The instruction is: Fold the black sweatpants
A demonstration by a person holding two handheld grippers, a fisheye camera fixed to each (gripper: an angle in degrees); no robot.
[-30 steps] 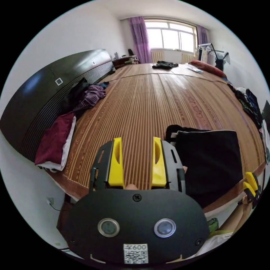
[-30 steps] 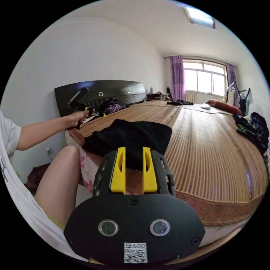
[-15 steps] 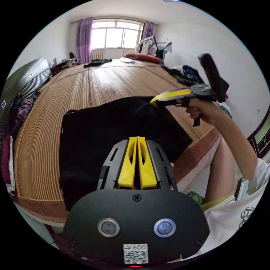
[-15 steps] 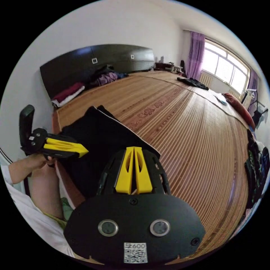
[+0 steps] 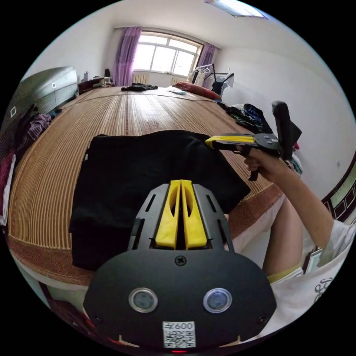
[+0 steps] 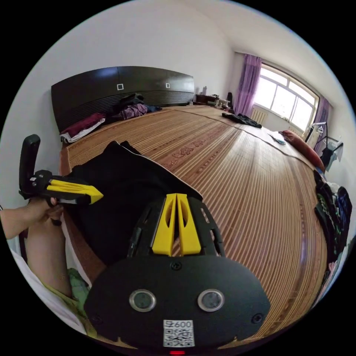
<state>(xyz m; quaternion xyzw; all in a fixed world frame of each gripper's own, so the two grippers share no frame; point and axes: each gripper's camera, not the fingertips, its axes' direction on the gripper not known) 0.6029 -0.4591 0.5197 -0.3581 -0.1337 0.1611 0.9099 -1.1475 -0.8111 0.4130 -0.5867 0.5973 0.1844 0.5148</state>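
The black sweatpants (image 5: 148,174) lie folded mid-frame on the bamboo mat (image 5: 122,115). Both the left gripper (image 5: 180,211) and right gripper (image 6: 176,222) hover closed, empty (folding looks finished); next, probably smoothing.

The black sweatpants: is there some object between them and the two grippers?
Nothing visible. The black sweatpants lie folded on the bamboo mat, and both the left gripper and the right gripper hang above them, jaws closed.
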